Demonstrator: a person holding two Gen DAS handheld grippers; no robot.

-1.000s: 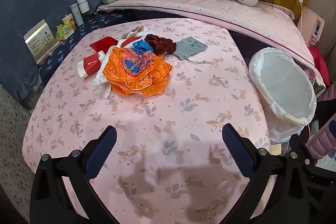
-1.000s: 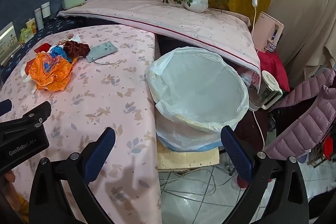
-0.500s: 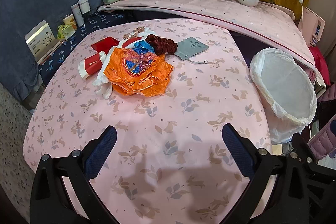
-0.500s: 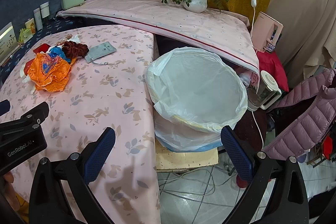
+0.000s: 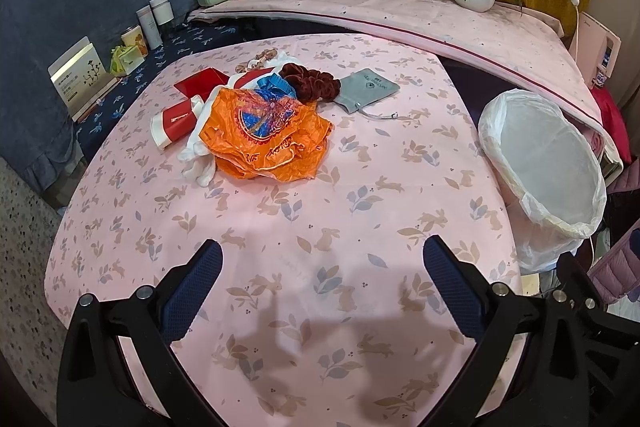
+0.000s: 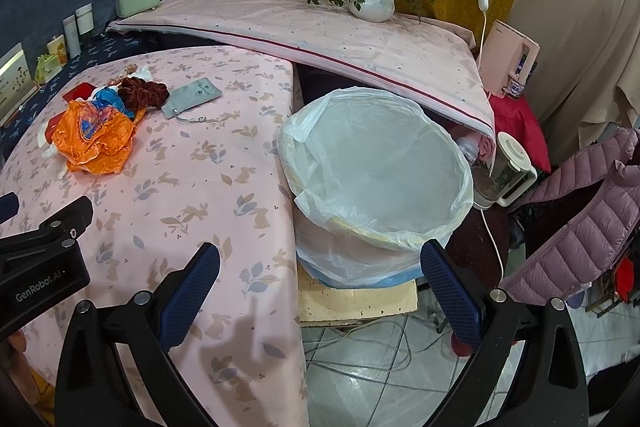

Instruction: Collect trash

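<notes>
Two grippers hang spread and empty above the near edge of the table [image 5: 360, 163]: the left gripper [image 5: 322, 279] over the pink cloth, the right gripper [image 6: 320, 279] over the table's right edge. Just off that right edge stands the lined trash bin [image 6: 376, 183]. Toward the far left corner lies the trash heap: orange plastic bag [image 5: 266, 135], grey pouch [image 5: 368, 89], maroon scrunchie [image 5: 310, 85], red boxes [image 5: 180, 117].

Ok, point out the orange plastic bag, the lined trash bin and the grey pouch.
orange plastic bag [image 5: 266, 135]: left wrist view, crumpled middle.
lined trash bin [image 6: 374, 163]: right wrist view, liner's inner wall.
grey pouch [image 5: 367, 89]: left wrist view, flat centre.
</notes>
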